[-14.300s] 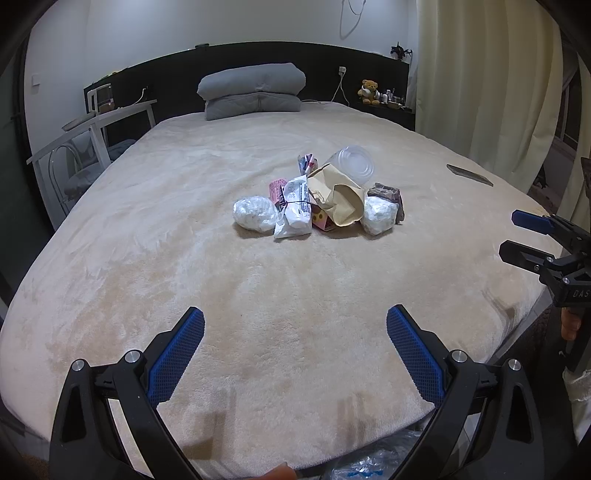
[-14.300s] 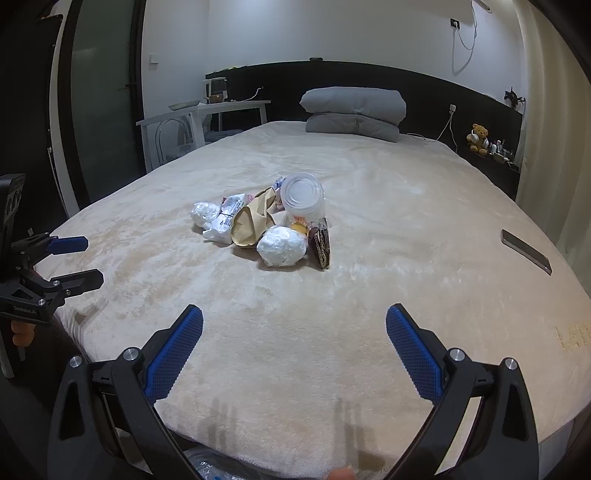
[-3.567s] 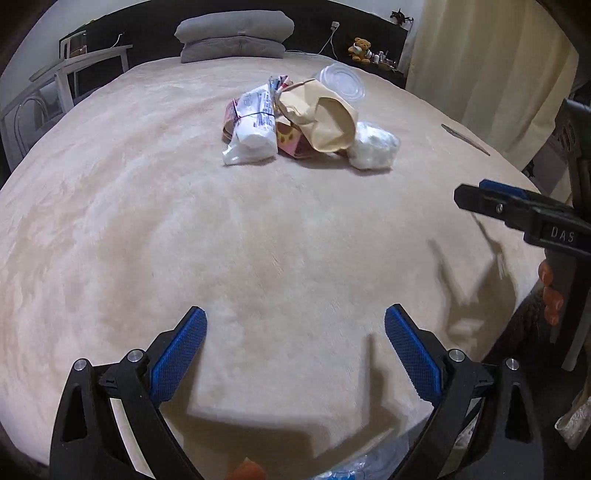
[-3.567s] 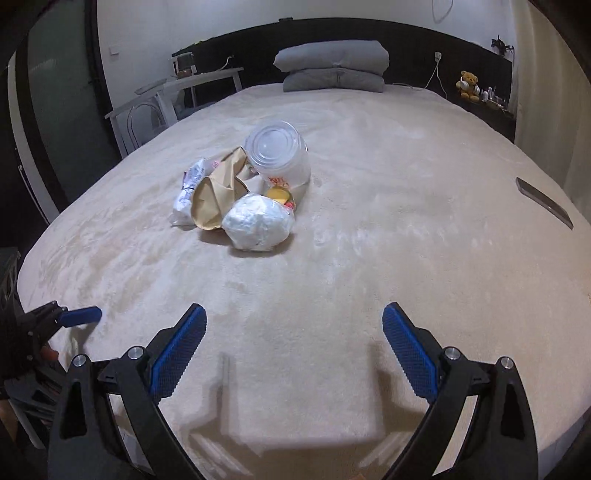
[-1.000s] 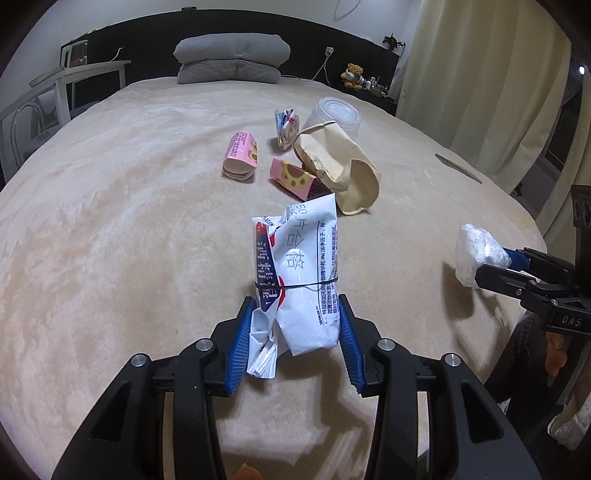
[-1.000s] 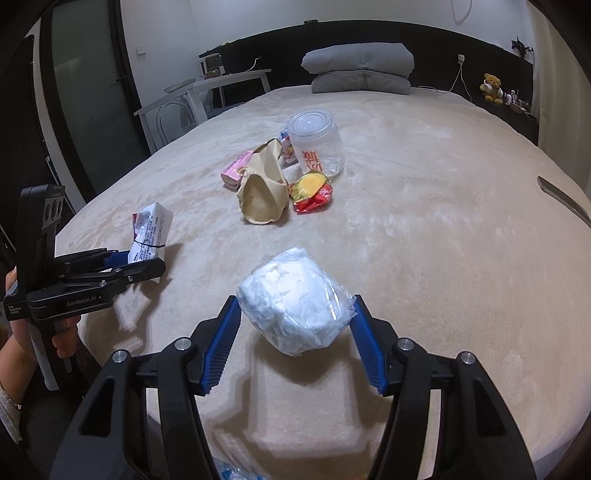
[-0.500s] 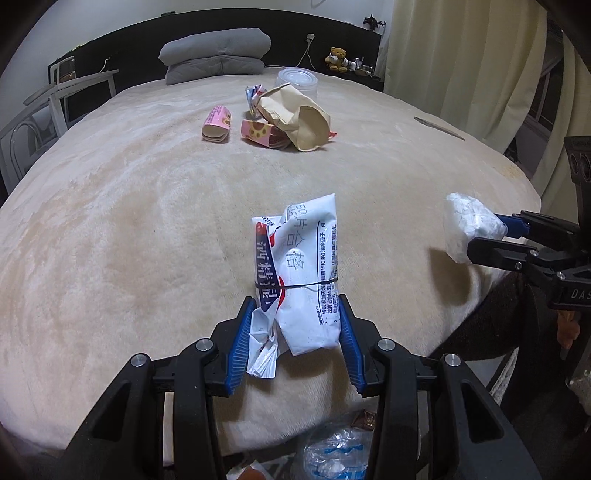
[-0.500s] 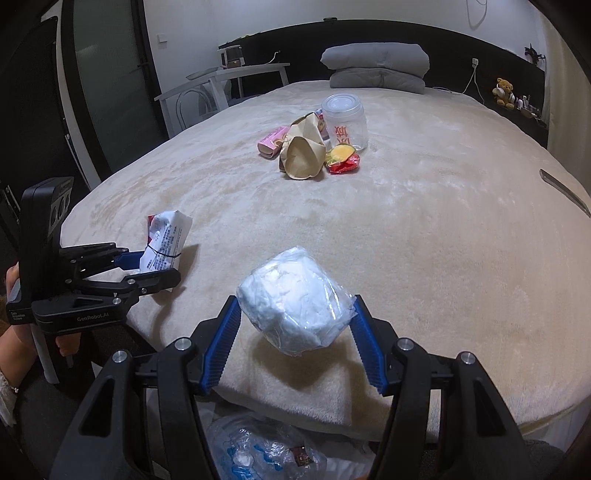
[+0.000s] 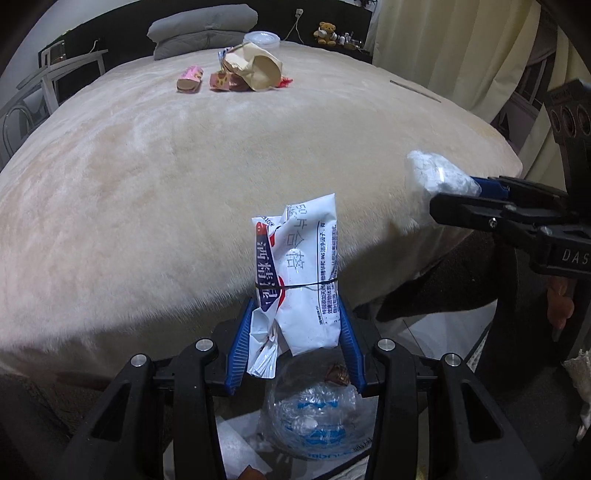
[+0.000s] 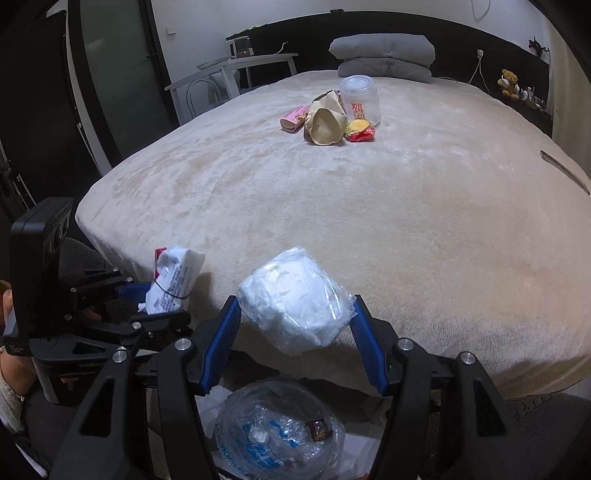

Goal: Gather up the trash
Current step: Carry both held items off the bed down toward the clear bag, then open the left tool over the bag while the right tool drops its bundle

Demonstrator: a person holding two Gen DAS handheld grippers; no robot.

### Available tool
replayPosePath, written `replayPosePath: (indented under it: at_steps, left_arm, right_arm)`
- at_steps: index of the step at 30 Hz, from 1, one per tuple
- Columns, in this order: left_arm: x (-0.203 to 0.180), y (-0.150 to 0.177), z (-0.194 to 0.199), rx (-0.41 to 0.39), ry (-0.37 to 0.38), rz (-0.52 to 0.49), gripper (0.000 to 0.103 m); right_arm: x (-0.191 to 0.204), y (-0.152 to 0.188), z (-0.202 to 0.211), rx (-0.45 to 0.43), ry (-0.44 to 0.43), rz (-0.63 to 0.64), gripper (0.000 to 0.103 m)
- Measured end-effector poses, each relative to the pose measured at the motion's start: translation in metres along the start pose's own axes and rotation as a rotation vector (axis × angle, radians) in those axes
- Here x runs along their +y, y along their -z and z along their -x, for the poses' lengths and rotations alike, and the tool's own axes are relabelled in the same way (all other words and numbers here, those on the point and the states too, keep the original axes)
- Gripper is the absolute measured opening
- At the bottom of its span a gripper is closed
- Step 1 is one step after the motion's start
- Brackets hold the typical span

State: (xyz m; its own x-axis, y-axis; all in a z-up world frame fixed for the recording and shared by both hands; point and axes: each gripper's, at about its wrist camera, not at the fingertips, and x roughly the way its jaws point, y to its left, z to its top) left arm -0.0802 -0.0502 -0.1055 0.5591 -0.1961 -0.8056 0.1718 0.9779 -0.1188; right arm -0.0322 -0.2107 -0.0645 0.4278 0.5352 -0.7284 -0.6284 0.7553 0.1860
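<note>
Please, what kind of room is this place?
Most likely a bedroom: a wide bed with a beige plush cover, grey pillows against a dark headboard, and a teddy bear on the side ledge.

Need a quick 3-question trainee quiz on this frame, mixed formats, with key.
1. True or false: the left gripper holds nothing.
2. What is clamped in the right gripper? A) paper bag B) white wad in clear plastic C) clear cup
3. Fill in: below both grippers, off the edge of the bed, sits an open clear plastic ____.

Key:
1. False; it is shut on the white printed packet.
2. B, the white wad.
3. bag; the paper bag, clear cup and pink wrapper lie uncollected on the bed.
</note>
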Motion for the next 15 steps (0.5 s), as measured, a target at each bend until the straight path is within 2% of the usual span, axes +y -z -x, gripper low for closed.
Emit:
replayPosePath:
  at_steps: [8, 12, 15]
  left_arm:
    - [-0.029, 0.026, -0.021, 0.159, 0.006, -0.046, 0.043]
    - [-0.031, 0.037, -0.037, 0.252, 0.039, -0.01, 0.043]
    - [-0.028, 0.044, -0.053, 0.328, 0.029, 0.024, 0.043]
  right_arm:
    - [0.015, 0.024, -0.008, 0.094, 0.027, -0.014, 0.06]
    - [0.012, 0.036, -0.025, 0.192, 0.013, -0.063, 0.06]
    - [0.005, 0.044, -0.045, 0.282, 0.03, -0.105, 0.06]
